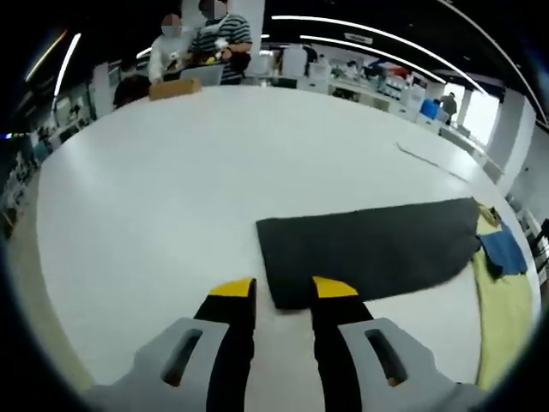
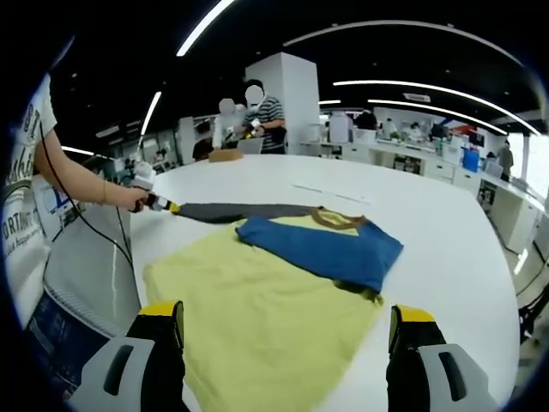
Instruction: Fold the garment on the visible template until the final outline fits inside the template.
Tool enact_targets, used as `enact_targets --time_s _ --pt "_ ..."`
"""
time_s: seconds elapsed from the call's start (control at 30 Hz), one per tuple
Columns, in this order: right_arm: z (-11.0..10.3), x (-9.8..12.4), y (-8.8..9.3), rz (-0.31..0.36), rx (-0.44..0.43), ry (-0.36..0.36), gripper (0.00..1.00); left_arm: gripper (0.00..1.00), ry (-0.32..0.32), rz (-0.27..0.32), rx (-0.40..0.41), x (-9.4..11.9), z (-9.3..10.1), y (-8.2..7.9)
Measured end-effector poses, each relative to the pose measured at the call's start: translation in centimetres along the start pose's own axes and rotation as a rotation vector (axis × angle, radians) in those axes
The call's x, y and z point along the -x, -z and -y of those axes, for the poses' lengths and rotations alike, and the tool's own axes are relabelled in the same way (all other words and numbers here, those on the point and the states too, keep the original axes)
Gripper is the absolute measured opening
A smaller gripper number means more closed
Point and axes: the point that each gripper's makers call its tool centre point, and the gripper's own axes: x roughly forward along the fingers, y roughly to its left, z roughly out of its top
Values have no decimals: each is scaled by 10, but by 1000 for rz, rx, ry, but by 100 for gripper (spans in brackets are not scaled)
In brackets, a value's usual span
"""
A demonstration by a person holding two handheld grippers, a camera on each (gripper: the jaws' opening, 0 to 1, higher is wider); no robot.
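A yellow garment [image 2: 257,326] with a blue part [image 2: 322,245] folded over it and a brown collar [image 2: 339,220] lies flat on the white table [image 2: 429,206]. Beyond it lies the dark grey template [image 2: 244,210], a long flat mat. My right gripper [image 2: 287,316] hovers wide open over the garment's near edge, holding nothing. In the left gripper view the template [image 1: 369,249] stretches to the right, and its near corner lies between the jaws of my open left gripper [image 1: 283,288]. The garment's yellow edge [image 1: 506,318] and blue part [image 1: 503,251] show at the far right.
A person in a white T-shirt [image 2: 26,197] stands at the table's left edge, one hand holding the left gripper [image 2: 159,202]. Two people [image 1: 202,39] and a cardboard box [image 1: 174,88] are at the far side. A thin strip [image 1: 429,159] lies on the table.
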Motion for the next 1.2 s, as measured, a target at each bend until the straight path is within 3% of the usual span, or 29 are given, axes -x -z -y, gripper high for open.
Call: enact_targets --time_s 0.57,1.2 --pt "-2 0 1 -3 9 2 99 10 -49 -24 37 -3 0 5" --pt "-6 -1 -1 9 8 -11 99 1 -49 -12 109 -2 3 5"
